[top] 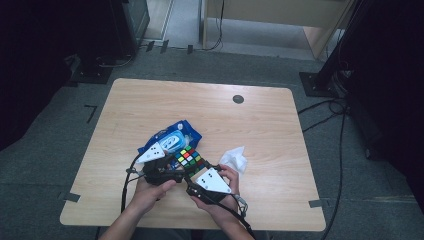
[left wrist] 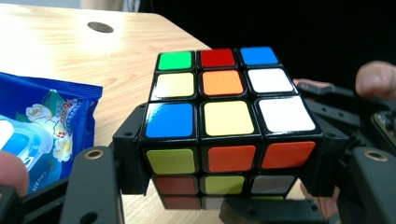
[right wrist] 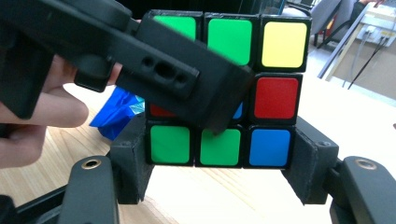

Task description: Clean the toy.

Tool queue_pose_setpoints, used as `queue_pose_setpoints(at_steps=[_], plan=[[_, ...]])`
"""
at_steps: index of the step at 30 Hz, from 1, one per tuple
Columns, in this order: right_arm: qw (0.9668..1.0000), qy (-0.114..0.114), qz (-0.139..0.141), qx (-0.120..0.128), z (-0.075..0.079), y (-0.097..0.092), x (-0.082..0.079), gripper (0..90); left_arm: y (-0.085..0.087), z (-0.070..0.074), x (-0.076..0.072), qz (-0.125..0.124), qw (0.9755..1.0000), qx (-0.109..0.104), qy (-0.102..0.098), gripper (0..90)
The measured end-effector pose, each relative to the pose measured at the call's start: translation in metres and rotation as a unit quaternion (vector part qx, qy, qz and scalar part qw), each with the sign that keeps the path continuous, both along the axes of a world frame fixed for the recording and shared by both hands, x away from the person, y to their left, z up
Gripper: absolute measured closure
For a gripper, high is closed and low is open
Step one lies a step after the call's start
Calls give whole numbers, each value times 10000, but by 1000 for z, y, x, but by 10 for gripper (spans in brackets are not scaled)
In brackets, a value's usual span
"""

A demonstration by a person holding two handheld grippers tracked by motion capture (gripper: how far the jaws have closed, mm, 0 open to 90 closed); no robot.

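**Two grippers sharing one scrambled cube above the near table edge**

While both pairs of jaws are pressing on the same Rubik's cube (top: pixel 189 158), the main risk is coming from the shared hold itself. The left gripper (left wrist: pixel 224 186) is clamping the cube across its lower layers, and the right gripper (right wrist: pixel 219 154) is squeezing the bottom row of the face in front of it, so each is clamped on the cube rather than standing free. If one hand is turning a layer while the other is pinching across that same seam, the layer is likely jamming, or the cube is twisting out of the pads and dropping onto the table (top: pixel 260 125). A slip toward ten o'clock in the high view would be knocking it into the blue wet-wipe pack (top: pixel 172 137); toward three o'clock it would be landing by the crumpled white tissue (top: pixel 235 160).

The cube is sitting low of centre in the high view, between the two hands, at about six o'clock from the round grommet (top: pixel 238 99). It is fully scrambled (no face is showing one colour): green, red and blue across the far top row, orange in the top centre, glossy stickers on a black body.
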State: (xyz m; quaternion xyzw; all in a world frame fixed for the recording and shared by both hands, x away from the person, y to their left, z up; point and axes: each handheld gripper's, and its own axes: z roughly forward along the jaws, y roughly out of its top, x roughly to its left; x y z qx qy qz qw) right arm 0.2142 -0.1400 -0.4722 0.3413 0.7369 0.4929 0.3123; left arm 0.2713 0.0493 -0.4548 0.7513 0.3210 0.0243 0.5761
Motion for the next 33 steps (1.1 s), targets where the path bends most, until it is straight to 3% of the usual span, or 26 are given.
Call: queue_pose_setpoints(at_steps=[4, 9, 13, 15, 17, 19, 22, 26, 28, 31, 33], plan=[[9999, 94, 52, -1, 0, -2, 3, 343, -3, 0, -3, 72, 9998, 144, -122, 337], [9993, 284, 254, 30, 3, -5, 6, 343, -3, 1, -4, 93, 9997, 151, -194, 338], [9996, 174, 232, -26, 3, -4, 7, 343, -1, 2, -4, 150, 9994, 175, -239, 339], [9992, 239, 319, 38, 2, -4, 10, 342, 0, 2, -4, 202, 9993, 213, -228, 339], [9969, 507, 541, 270, 0, -6, 14, 342, 2, 1, -3, 200, 9994, 195, -210, 339], [9954, 570, 639, 424, -3, -10, 17, 342, 2, 1, -2, 217, 9993, 199, -221, 339], [9958, 436, 660, 450, -4, -10, 18, 343, 3, 1, -2, 209, 9995, 140, -201, 339], [9971, 235, 689, 233, -3, -9, 18, 344, 4, 1, -1, 178, 9995, 143, -199, 338], [9979, 140, 630, 59, -3, -8, 16, 345, 2, 0, -2, 183, 9995, 177, -163, 337], [9984, -176, 337, -427, -2, -3, 11, 344, 0, 1, -3, 191, 9993, 240, -200, 337], [9983, -259, 283, -440, -1, -1, 9, 344, 0, 3, -5, 227, 9990, 252, -278, 338]])
